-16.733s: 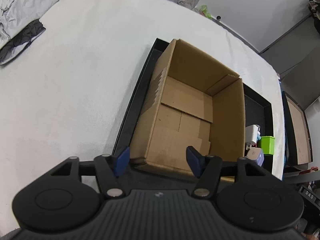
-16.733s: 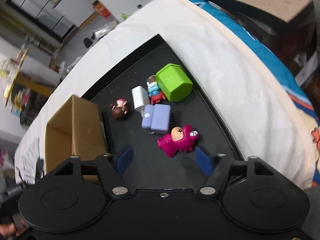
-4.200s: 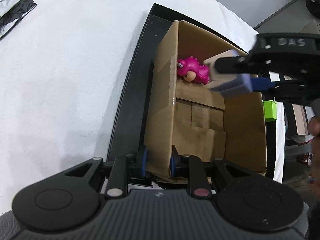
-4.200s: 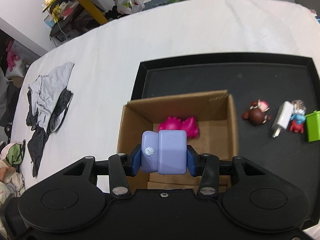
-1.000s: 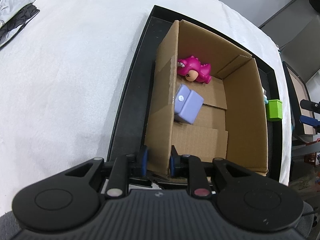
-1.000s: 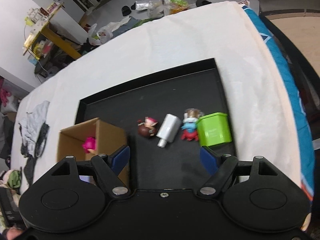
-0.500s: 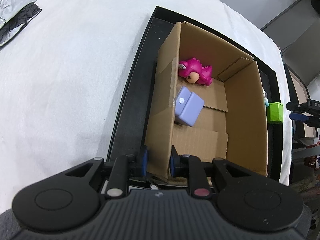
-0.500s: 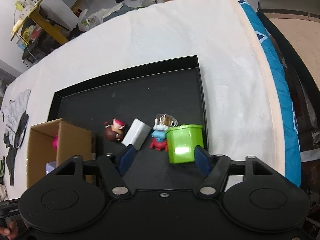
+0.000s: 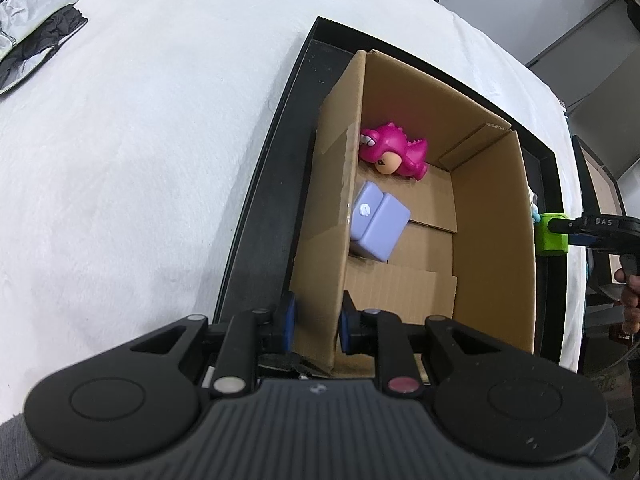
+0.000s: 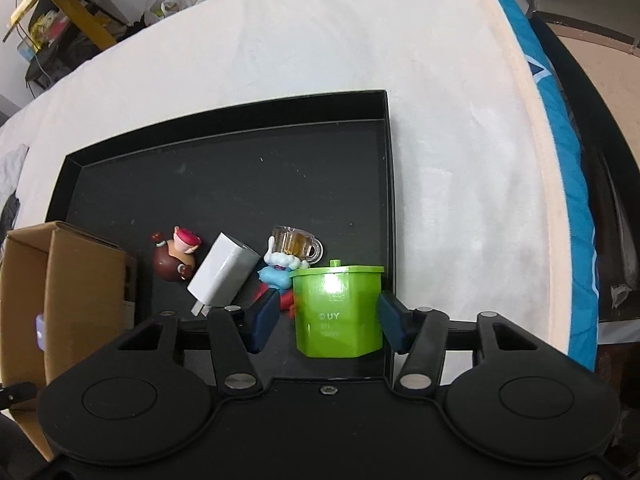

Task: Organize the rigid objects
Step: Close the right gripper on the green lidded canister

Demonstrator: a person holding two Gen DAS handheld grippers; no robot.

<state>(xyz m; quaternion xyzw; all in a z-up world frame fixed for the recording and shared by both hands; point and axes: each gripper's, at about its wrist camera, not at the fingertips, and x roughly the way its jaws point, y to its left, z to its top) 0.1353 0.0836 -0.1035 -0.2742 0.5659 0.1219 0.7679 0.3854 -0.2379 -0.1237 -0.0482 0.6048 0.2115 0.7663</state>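
Two toys boxed: pink dinosaur (image 9: 394, 156), lilac block (image 9: 378, 226) in cardboard box (image 9: 492, 216).
Left tool (image 9: 314, 322): clamped on box wall, steadying.
Right tool (image 10: 326, 318): closing, straddling green container (image 10: 338, 310), left pad short.
Tray (image 10: 224, 184): remaining toys beside container.

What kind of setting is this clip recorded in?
Probably a lived-in room doubling as a recording space. A white plush cover spreads over a bed or big table, clothes lie crumpled on it, and a cluttered yellow table and bags stand on the floor beyond.

Four toy figures (image 10: 176, 258); one charger (image 10: 222, 276); one green bin (image 10: 338, 312); one box (image 9: 492, 216)
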